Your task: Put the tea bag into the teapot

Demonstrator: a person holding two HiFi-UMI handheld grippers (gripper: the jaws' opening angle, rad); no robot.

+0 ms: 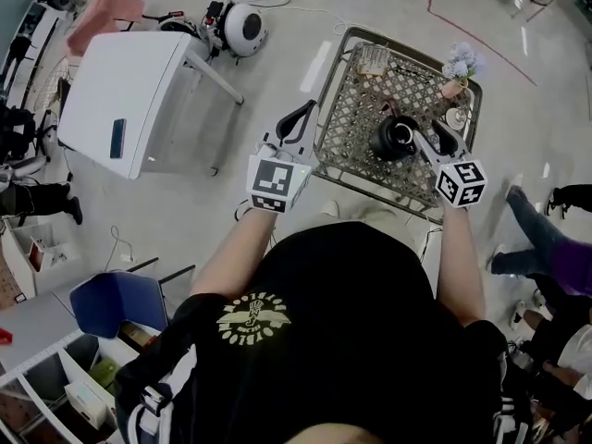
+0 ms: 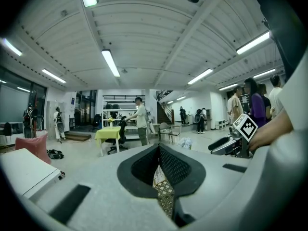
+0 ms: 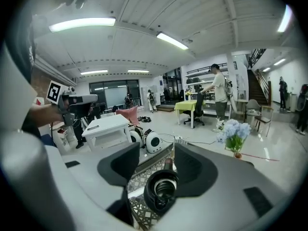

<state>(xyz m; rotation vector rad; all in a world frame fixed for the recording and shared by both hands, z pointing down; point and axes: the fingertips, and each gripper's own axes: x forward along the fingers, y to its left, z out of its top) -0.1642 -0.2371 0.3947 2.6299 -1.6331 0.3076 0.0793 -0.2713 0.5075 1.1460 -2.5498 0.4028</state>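
The right gripper [image 1: 427, 129] is hovering, jaws spread, over the black teapot [image 1: 393, 139] sitting by the lattice table's [image 1: 356, 128] near edge. The left gripper [image 1: 303, 114] is hanging off its left edge, jaws pressed together.

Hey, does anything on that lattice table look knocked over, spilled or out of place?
Nothing stands out. The black teapot sits upright on the lattice table, its top open, and the flower vase stands upright at a corner. No spill shows.
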